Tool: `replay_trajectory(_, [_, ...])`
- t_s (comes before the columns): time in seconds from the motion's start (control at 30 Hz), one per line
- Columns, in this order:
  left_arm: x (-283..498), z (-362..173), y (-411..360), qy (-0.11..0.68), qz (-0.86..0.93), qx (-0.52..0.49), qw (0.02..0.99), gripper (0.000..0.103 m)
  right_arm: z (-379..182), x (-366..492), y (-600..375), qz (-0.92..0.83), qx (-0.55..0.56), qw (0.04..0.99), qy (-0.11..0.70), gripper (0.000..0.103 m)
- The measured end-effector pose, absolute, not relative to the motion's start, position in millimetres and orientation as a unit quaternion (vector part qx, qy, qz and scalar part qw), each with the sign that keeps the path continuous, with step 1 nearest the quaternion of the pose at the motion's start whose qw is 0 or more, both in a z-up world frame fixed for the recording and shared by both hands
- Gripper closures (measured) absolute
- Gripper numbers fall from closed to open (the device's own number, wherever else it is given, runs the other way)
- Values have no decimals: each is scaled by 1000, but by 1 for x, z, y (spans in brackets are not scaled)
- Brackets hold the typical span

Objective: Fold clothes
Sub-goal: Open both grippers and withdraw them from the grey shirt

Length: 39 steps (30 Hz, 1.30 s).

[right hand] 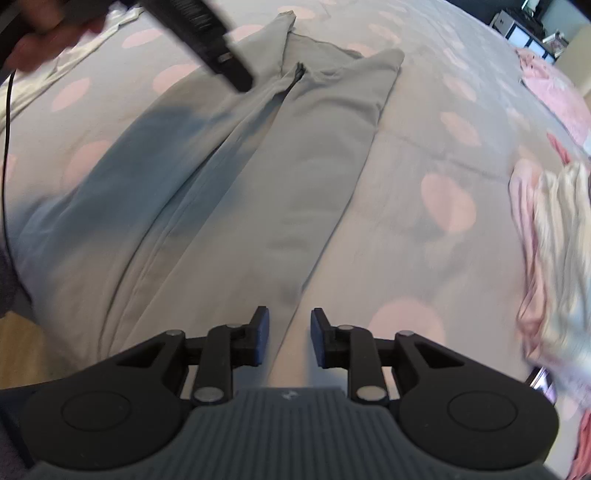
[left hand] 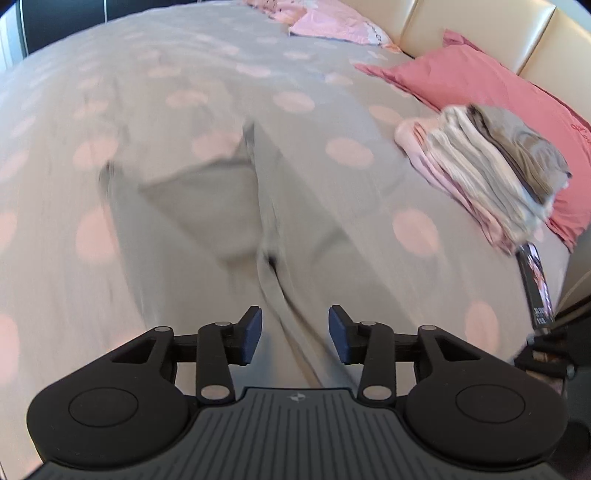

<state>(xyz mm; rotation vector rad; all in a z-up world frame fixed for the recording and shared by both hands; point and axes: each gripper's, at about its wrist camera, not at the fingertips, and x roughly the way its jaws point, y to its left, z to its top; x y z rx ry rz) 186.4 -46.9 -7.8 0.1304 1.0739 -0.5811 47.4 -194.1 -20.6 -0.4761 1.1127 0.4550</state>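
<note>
left gripper (left hand: pixel 295 330): matt black plastic links, dull silver metal pivot pins, blue pads (left hand: pixel 253 332) with a smooth, rubbery look; ribbed grey plastic housing. right gripper (right hand: pixel 290 336): same finish. grey trousers (right hand: pixel 258 177): thin, smooth matt cloth, soft creases. bed cover (left hand: pixel 184 66): matt woven cloth, grey with printed pink dots. pink pillow (left hand: pixel 480 81): matt cotton-like cloth, lightly wrinkled. folded pile (left hand: pixel 491 166): soft cloths, one ribbed or striped. headboard (left hand: pixel 480 26): cream padded panels, slight sheen, leather-like.
</note>
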Motion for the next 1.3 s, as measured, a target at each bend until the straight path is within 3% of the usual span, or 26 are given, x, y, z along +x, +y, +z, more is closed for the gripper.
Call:
replay_trajectory(0.17, [239,-17,-58,502,-271,31,821,59,-24,66,-182,233,-224,789,522,70])
replay_trajectory(0.63, [347,-58,-94,492,-298,28,817,60,-41,98,-168,254,-221,775,535,56])
replay_trajectory(0.7, [358,-66,-98,483,-311,28,818,76,-42,99,-170,256,-214,775,536,56])
replay_trajectory(0.73, [362,-69,-100,480,-315,25,818,91,-42,99,-171,257,-212,775,537,56])
replay_trajectory(0.77, [367,-73,-102,476,-319,23,819,96,-42,99,-172,257,-211,775,537,55])
replay_trajectory(1.0, [394,-96,-112,488,-319,12,812,101,-44,99,-175,260,-209,774,538,51])
replay_trajectory(1.13, [387,-87,-105,478,-308,15,822,100,-44,97,-175,259,-212,773,539,49])
replay_trajectory(1.2, [381,-81,-99,473,-299,16,829,94,-45,95,-173,256,-214,774,538,46])
replay_trajectory(1.27, [375,-75,-94,467,-291,16,835,57,-47,93,-171,251,-219,776,536,44])
replay_trajectory(1.3, [372,-72,-91,464,-287,17,838,53,-48,91,-169,249,-221,777,535,43])
